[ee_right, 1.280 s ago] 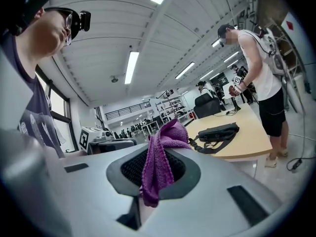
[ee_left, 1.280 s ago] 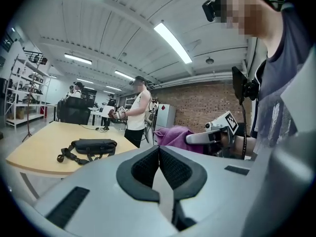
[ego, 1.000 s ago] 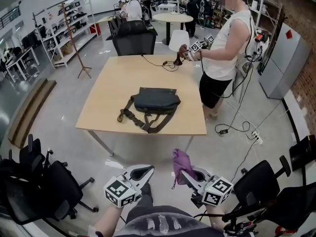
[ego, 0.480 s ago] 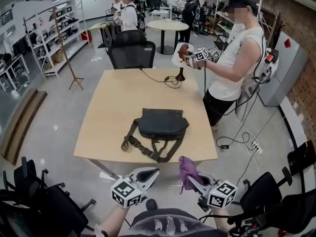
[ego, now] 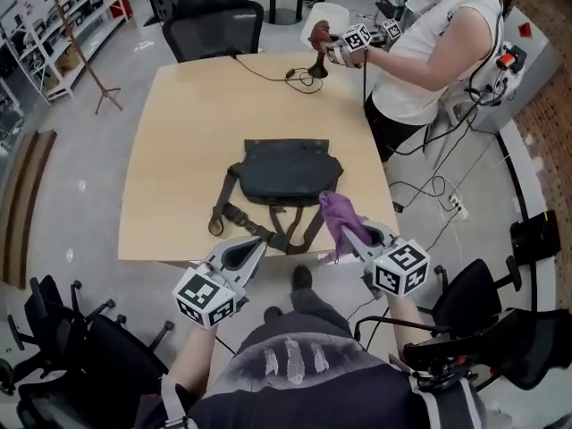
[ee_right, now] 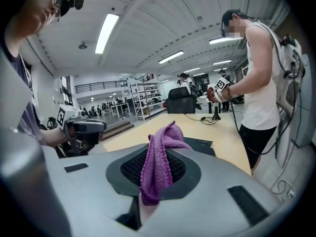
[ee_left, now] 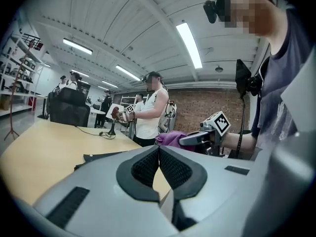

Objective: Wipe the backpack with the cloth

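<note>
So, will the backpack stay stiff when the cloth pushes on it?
Probably not: the backpack lies flat and slack, so it should dent. Its loose straps may bunch up. It may also slide on the smooth table.

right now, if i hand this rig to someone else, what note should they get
Left tongs: shut, empty, at the near edge of the table.
Right tongs: shut on the purple cloth, held by the near right corner of the backpack.
Backpack: lies flat mid-table, straps trailing toward you.
Done: cloth gripped.
Left: the wiping; no contact with the backpack shows yet.
</note>
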Tool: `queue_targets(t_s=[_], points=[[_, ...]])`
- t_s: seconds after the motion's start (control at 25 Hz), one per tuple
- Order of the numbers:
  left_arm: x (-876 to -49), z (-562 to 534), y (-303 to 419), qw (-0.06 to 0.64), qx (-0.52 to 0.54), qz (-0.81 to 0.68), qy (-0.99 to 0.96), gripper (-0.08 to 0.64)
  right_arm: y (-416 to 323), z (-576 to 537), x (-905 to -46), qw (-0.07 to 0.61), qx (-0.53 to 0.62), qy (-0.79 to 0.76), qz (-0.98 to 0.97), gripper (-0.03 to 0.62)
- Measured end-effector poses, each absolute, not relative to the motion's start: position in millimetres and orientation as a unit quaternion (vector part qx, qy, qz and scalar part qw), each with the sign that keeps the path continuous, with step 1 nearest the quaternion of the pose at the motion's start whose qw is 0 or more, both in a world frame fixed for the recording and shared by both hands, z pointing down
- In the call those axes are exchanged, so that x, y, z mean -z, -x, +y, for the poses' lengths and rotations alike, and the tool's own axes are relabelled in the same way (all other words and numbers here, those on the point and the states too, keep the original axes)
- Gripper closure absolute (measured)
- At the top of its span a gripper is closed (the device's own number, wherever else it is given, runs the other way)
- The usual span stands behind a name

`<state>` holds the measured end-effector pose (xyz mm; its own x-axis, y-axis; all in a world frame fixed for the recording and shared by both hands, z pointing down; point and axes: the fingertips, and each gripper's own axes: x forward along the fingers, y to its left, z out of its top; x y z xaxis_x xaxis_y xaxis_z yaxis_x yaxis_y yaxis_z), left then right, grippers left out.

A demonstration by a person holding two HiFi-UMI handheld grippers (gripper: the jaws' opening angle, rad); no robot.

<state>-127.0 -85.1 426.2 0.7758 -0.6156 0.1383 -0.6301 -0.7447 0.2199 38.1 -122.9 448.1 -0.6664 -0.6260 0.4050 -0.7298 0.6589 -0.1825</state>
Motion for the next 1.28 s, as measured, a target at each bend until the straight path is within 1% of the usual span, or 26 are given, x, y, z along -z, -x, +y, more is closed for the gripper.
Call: queue_targets(t_s=[0.16,0.36,0.48,0.6,0.84,1.0,1.12,1.28], points=[[-438,-115,136,0.142,-0.044,-0.358,-0.922,0.549,-70,-210,-467,0.198,-0.128,-0.426,-0.873,0.560],[-444,-166,140,0.167,-0.068,-0.379,-0.908,0.550,-118,-308,-509,0.335,-0.037,-0.481,-0.809,0.560],[-447,-194,144,0.177,-0.077,-0.411,-0.891,0.549,-127,-349,-568,0.412,-0.023,-0.449,-0.793,0.560],[-449,-213,153,0.178,-0.084,-0.445,-0.873,0.549,-106,-364,-613,0.462,-0.025,-0.388,-0.797,0.560],[-456,-245,159,0.182,-0.095,-0.461,-0.863,0.549,-64,-346,-657,0.484,-0.075,-0.314,-0.813,0.560],[-465,-259,163,0.189,-0.092,-0.457,-0.864,0.549,-65,-342,-657,0.479,-0.111,-0.320,-0.810,0.560],[-464,-269,160,0.180,-0.092,-0.437,-0.877,0.549,-65,-341,-653,0.480,-0.114,-0.319,-0.809,0.560],[-466,-277,195,0.179,-0.094,-0.429,-0.880,0.549,-11,-330,-648,0.494,-0.095,-0.285,-0.816,0.560]])
